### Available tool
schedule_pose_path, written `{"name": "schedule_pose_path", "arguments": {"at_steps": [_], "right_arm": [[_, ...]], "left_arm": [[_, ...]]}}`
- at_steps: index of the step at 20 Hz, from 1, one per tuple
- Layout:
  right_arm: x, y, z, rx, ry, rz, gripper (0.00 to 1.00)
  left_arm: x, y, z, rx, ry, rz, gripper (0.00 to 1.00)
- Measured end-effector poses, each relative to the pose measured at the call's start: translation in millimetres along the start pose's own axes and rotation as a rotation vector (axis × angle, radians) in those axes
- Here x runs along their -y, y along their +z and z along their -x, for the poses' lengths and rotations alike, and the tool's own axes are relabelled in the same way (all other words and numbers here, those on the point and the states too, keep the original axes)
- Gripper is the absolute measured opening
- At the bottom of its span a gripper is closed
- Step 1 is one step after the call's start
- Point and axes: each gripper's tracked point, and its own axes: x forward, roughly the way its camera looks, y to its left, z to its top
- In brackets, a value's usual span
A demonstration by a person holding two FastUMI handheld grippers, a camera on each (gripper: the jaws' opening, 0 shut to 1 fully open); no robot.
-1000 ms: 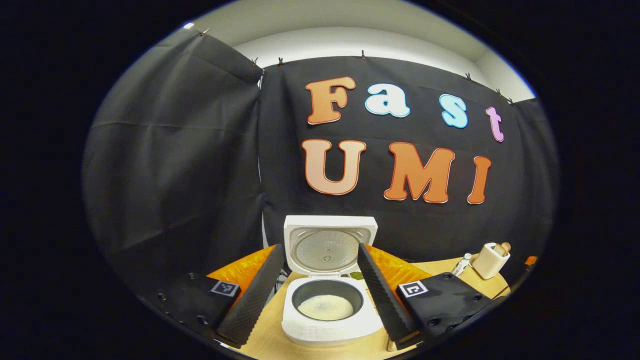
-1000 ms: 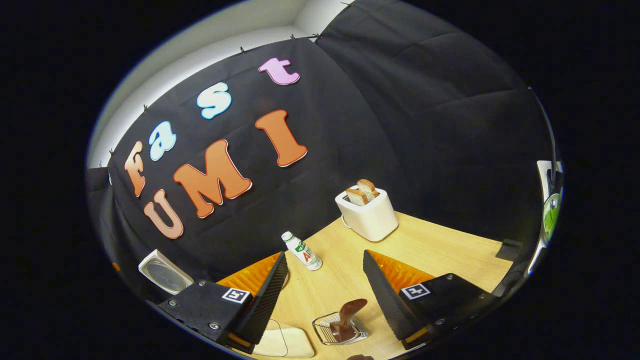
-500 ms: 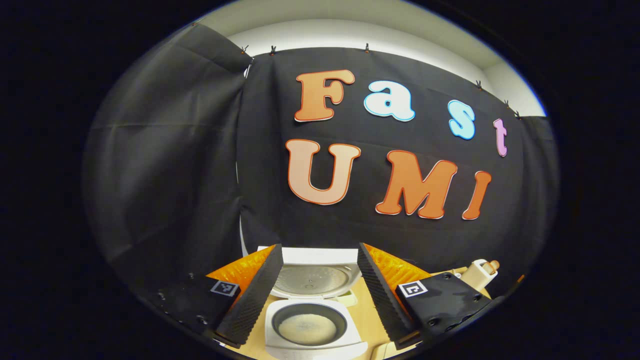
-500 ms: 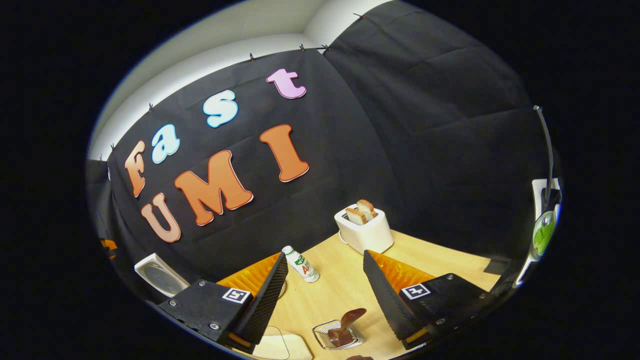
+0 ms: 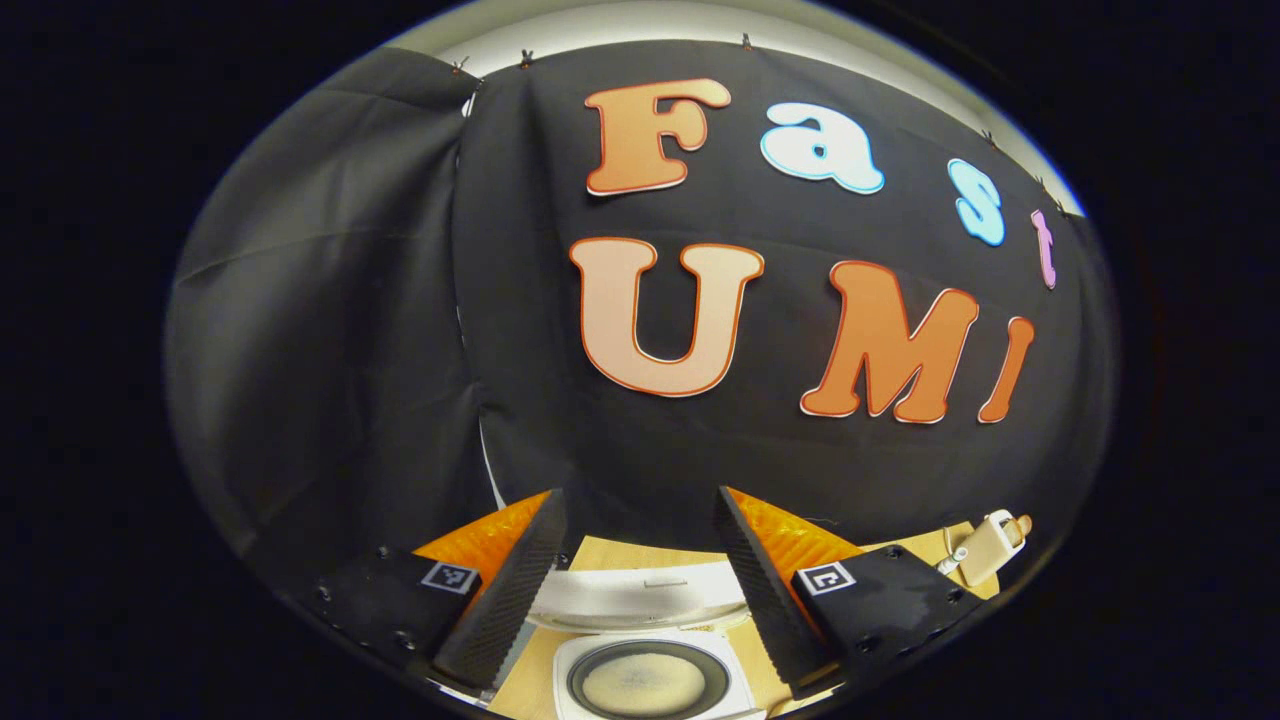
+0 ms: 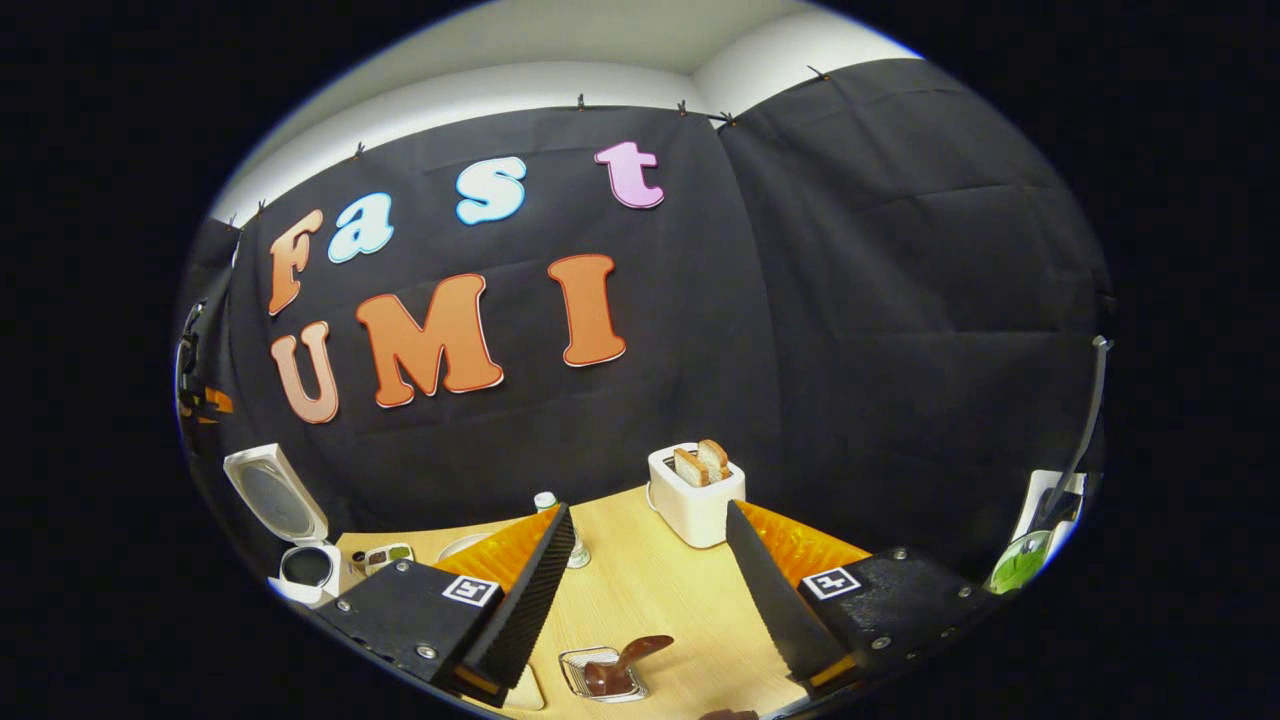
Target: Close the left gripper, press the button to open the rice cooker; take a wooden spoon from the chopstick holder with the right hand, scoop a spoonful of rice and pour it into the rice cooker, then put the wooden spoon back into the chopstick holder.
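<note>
Both tools released; toaster (image 6: 695, 495), bottle (image 6: 572, 545) behind wooden spoon (image 6: 625, 665) in holder (image 6: 598, 675), possibly wire.

- No readable text, brand or number shows on any object.
- The small white plastic bottle (image 6: 572, 535) has a label too blurred and hidden to make out.
- Each claw body carries a square black-and-white marker tag (image 5: 826, 577), a pattern, not legible writing.

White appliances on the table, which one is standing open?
The rice cooker, far left in the right gripper view, lid raised. The toaster just holds two bread slices.
</note>
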Motion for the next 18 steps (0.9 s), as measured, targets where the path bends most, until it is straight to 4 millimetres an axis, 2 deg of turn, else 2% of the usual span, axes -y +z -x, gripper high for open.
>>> {"name": "schedule_pose_path", "arguments": {"at_steps": [4, 7, 9, 12, 13, 18], "right_arm": [[7, -2, 2, -0.011, -0.019, 0.045, 0.95], [13, -1, 4, -0.021, -0.030, 0.067, 0.95], [16, -3, 5, -0.028, -0.032, 0.061, 0.95], [8, -9, 0, -0.054, -0.006, 0.035, 0.95], [5, -10, -2, -0.056, 0.002, 0.033, 0.95], [-18, -12, -7, -0.060, 0.061, 0.030, 0.95]], "left_arm": [[13, -26, -53, -0.129, -0.009, -0.061, 1.00], [12, -41, -70, -0.187, -0.003, -0.051, 1.00], [13, -56, -73, -0.223, -0.012, -0.004, 1.00], [7, -80, -69, -0.281, 0.016, 0.044, 1.00], [3, -81, -68, -0.272, 0.018, 0.042, 1.00], [9, -95, -42, -0.278, -0.005, 0.034, 1.00]]}}
